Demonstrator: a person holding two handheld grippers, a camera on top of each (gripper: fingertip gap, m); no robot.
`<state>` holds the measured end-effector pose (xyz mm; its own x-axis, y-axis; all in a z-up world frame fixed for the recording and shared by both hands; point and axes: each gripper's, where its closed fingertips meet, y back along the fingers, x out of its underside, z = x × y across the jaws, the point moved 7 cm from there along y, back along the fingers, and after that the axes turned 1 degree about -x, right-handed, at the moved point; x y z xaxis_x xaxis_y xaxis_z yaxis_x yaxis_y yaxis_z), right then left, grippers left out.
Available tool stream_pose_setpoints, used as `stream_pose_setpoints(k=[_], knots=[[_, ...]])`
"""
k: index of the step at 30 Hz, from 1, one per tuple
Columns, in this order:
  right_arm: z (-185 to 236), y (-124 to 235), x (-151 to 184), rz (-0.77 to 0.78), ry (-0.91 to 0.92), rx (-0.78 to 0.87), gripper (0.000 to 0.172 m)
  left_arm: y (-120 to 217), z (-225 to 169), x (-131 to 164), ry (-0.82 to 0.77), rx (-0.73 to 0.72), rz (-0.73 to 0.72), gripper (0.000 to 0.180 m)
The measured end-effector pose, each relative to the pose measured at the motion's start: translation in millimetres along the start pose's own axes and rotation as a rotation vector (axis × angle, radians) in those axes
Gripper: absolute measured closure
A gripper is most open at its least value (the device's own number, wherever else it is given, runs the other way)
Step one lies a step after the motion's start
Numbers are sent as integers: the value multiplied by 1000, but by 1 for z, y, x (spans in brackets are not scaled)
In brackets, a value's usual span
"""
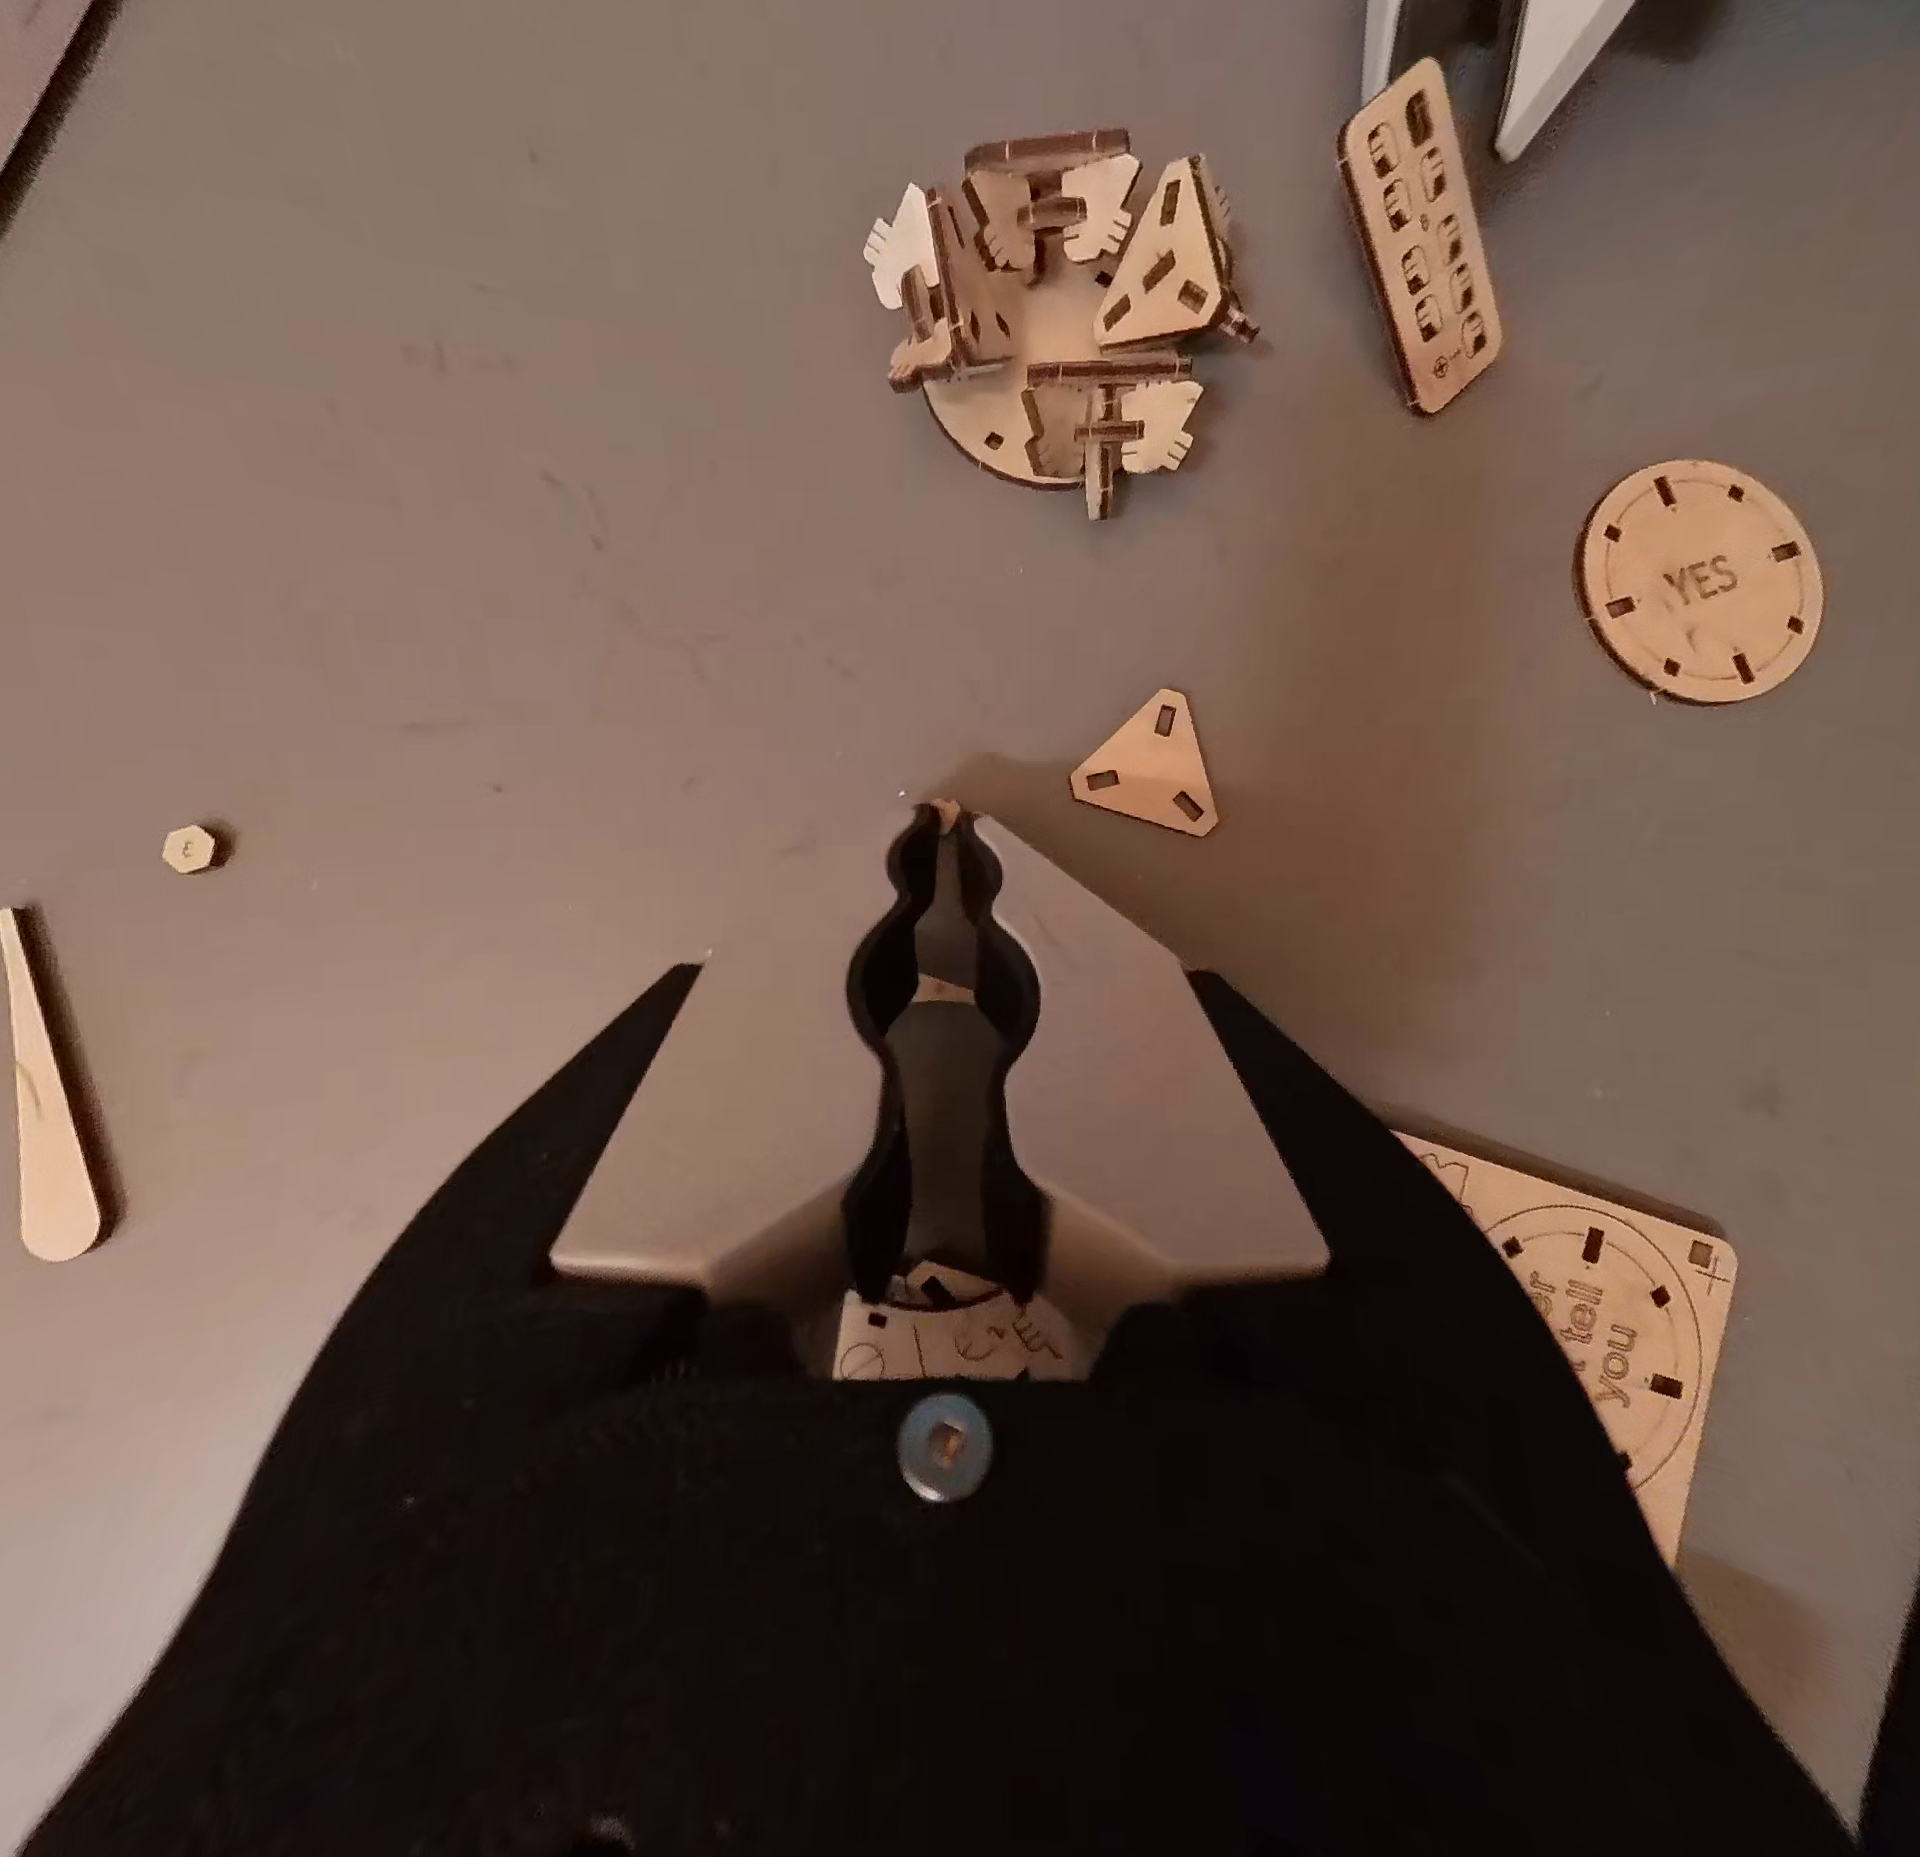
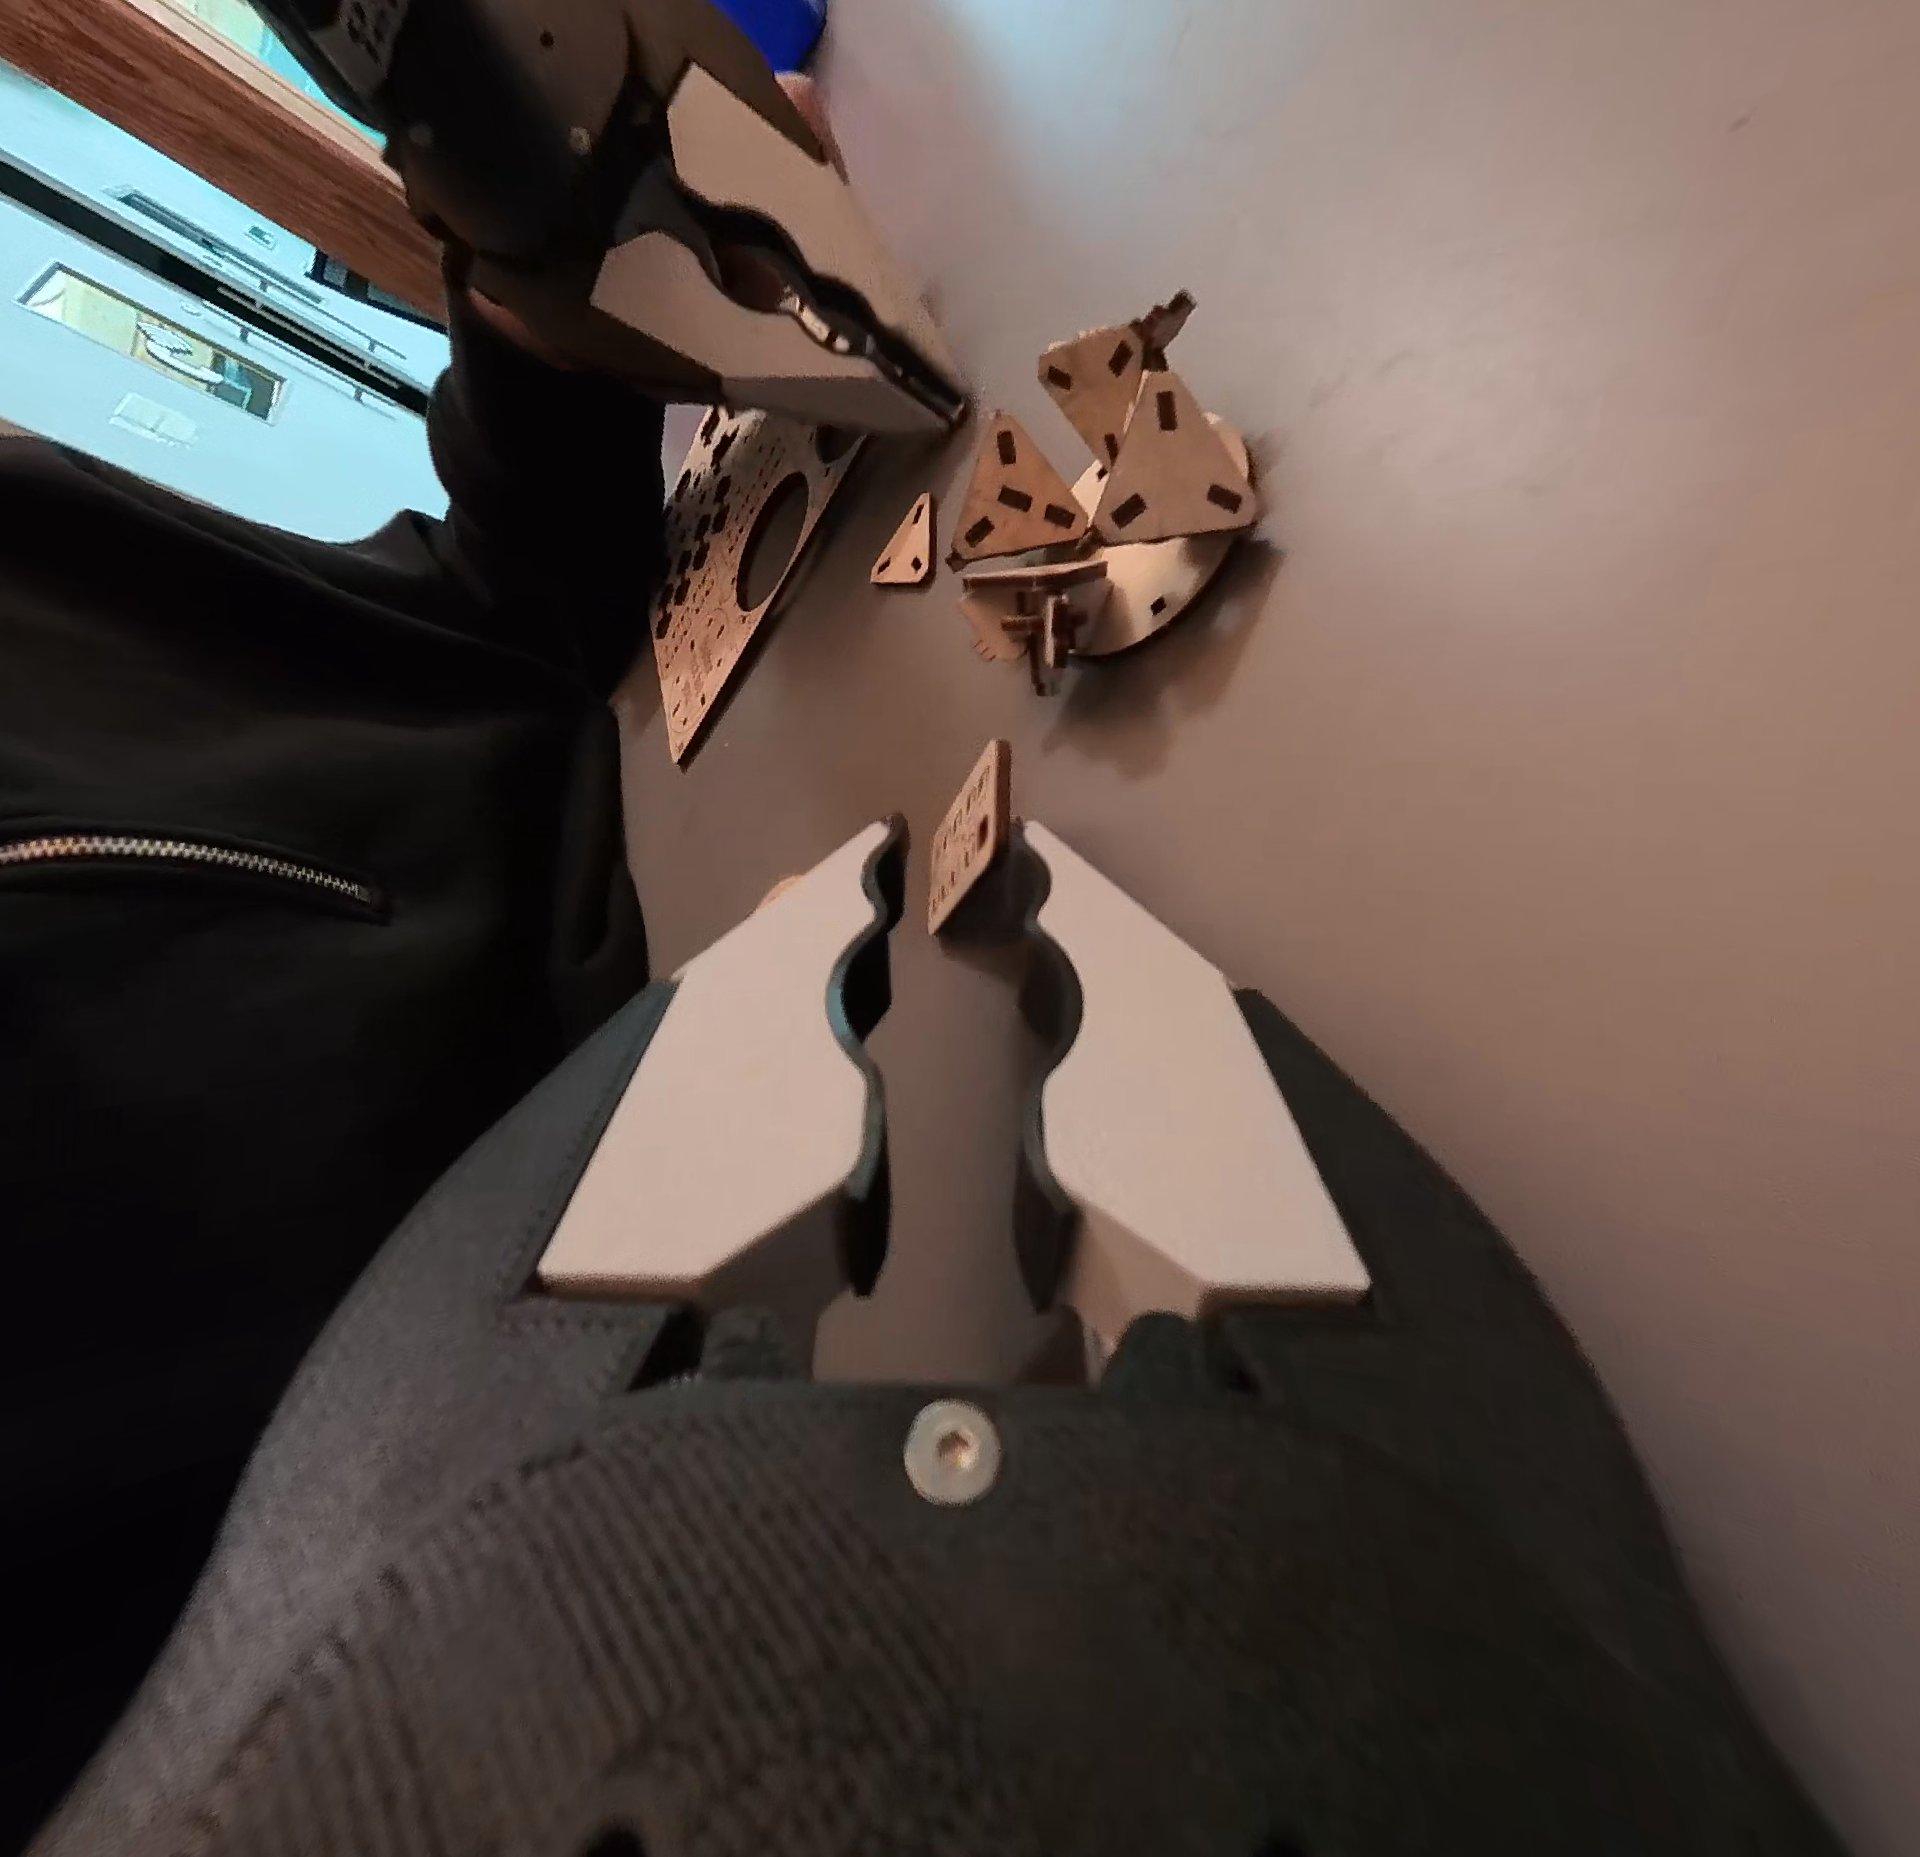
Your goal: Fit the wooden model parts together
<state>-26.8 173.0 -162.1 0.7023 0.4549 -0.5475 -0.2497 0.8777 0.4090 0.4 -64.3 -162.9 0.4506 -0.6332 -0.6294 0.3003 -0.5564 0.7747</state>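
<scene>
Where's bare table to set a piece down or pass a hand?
Free: the wide grey stretch left of the half-built wooden model, down to the small hexagon, and the table beyond the model in the right wrist view. Crowded: model, slotted card, disc, triangle, punched sheet.

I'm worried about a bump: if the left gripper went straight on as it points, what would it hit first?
Probably the grey tabletop: the left gripper angles down at it, tips seemingly almost touching, nothing lying between.

Right gripper (image 2: 956,851) fingers apart; slotted wooden plate (image 2: 971,841) stands between them; wooden assembly (image 2: 1122,498) beyond.
</scene>
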Motion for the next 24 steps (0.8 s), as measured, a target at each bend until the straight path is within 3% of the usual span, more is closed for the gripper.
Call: stream_pose_setpoints(k=[13, 24], knots=[[1, 14, -14, -138, 73, 68, 149, 6, 0, -9, 43, 36, -79, 180], [11, 11, -20, -164, 183, 135, 151, 22, 2, -28, 139, 79, -302, 180]])
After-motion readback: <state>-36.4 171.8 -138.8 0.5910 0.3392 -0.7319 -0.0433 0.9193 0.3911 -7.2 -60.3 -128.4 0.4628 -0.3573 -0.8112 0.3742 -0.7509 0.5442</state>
